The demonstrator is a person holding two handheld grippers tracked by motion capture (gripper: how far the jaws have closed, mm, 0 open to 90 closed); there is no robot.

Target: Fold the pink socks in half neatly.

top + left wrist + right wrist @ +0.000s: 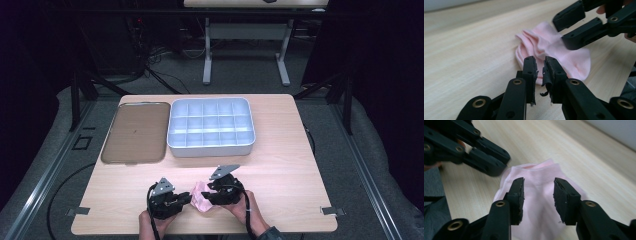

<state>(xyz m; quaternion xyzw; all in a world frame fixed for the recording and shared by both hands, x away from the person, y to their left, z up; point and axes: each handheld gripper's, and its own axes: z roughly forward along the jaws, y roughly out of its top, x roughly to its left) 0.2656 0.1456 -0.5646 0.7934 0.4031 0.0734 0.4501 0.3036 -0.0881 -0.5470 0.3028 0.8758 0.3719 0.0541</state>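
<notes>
Two grippers converge on one pink sock (200, 196), taken here as the landmark. The left gripper (540, 65) has its jaws drawn nearly together, a narrow gap remaining; the tips sit at the sock's near edge, and whether they pinch any fabric cannot be told from the left gripper view. The right gripper (538, 187) has its jaws spread, straddling the sock's ribbed cuff end without clamping it.

The sock lies bunched on the wooden table (280, 165), near the person's edge. Judged from its folds, it is light, soft and limp: it will drape and sag when lifted and offers no stiffness, though it should not slip. The ribbed cuff or a raised fold is the soundest place to grip.

Beyond the sock in the high view stand a white compartment tray (210, 126) and, beside it, a brown flat tray (136, 132). The gripper views supply the fabric folds and jaw spacing, which the high view leaves too small to read.
</notes>
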